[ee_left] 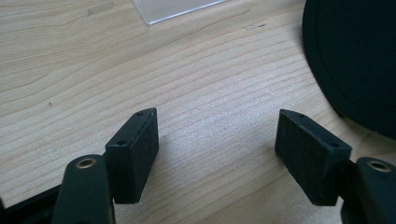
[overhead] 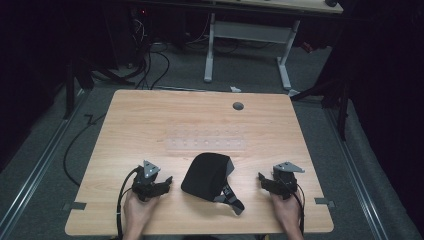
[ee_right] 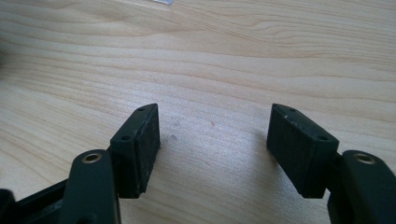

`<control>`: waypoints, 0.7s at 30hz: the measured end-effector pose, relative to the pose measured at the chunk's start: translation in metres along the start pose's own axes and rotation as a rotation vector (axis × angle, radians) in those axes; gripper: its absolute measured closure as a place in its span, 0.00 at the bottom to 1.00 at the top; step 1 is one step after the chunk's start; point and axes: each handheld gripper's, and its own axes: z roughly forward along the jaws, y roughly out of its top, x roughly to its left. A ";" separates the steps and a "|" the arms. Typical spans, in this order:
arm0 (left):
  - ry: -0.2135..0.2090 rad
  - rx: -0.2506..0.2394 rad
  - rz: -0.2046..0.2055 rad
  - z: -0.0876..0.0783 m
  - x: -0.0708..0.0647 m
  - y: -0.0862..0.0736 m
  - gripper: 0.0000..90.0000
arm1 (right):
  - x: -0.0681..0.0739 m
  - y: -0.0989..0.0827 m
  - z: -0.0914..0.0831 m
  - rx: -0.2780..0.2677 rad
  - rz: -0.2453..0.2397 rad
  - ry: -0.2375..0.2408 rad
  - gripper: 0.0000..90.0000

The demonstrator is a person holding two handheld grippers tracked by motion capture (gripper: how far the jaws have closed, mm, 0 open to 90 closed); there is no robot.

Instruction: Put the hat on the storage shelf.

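Observation:
A black padded pouch (overhead: 206, 175) with a strap and buckle (overhead: 231, 197) lies near the front middle of the wooden table (overhead: 150, 120). My left gripper (overhead: 165, 182) rests on the table just left of the pouch, jaws wide open over bare wood (ee_left: 217, 140); the pouch's rounded black edge (ee_left: 355, 56) shows at the upper right of the left gripper view. My right gripper (overhead: 262, 180) sits to the right of the pouch, open as well, with only wood grain between its pads (ee_right: 215, 140).
A clear flat plastic sheet (overhead: 207, 144) lies behind the pouch; its corner (ee_left: 173, 9) shows in the left gripper view. A grey cable grommet (overhead: 238, 106) sits at the table's far side. Cables and a white desk frame (overhead: 210, 50) stand on the floor beyond.

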 end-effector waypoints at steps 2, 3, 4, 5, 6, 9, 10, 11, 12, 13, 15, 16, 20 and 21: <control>-0.001 0.001 0.001 0.000 0.000 0.000 0.34 | 0.000 0.000 0.000 0.000 0.000 0.000 0.39; -0.001 0.001 0.001 0.000 0.000 0.000 0.34 | 0.000 0.000 0.000 0.000 0.000 0.000 0.39; -0.002 0.003 0.002 0.000 0.000 0.000 0.33 | 0.000 0.000 0.000 0.000 0.000 0.000 0.39; -0.002 0.003 0.002 0.000 0.000 0.000 0.33 | 0.000 0.000 0.000 0.000 -0.001 0.000 0.39; -0.002 0.003 0.002 0.000 0.000 0.000 0.33 | 0.000 0.000 0.000 0.001 -0.001 0.000 0.39; -0.002 0.003 0.002 0.000 0.000 0.000 0.33 | 0.000 0.000 0.000 0.001 -0.001 0.000 0.39; -0.002 0.003 0.003 0.000 0.000 0.000 0.33 | 0.000 0.000 0.000 0.000 -0.001 0.001 0.39; -0.002 0.003 0.003 0.000 0.000 0.000 0.33 | 0.000 0.000 0.000 0.001 -0.001 0.001 0.39; -0.002 0.003 0.003 0.000 0.000 0.000 0.33 | 0.000 0.000 0.000 0.000 -0.001 0.001 0.39; -0.002 0.003 0.003 0.000 0.000 0.000 0.33 | 0.000 0.000 0.000 0.001 -0.001 0.001 0.39; -0.002 0.004 0.003 0.000 0.000 0.000 0.33 | 0.000 0.000 0.000 0.000 -0.003 0.002 0.39; -0.002 0.003 0.003 0.000 0.000 0.000 0.33 | 0.000 0.000 0.000 0.001 -0.004 0.003 0.39; -0.002 0.003 0.003 0.000 0.000 0.000 0.33 | -0.001 0.001 0.000 0.008 -0.013 0.009 0.38; -0.002 0.004 0.002 0.000 0.000 0.000 0.33 | -0.001 0.001 0.000 0.010 -0.014 0.010 0.38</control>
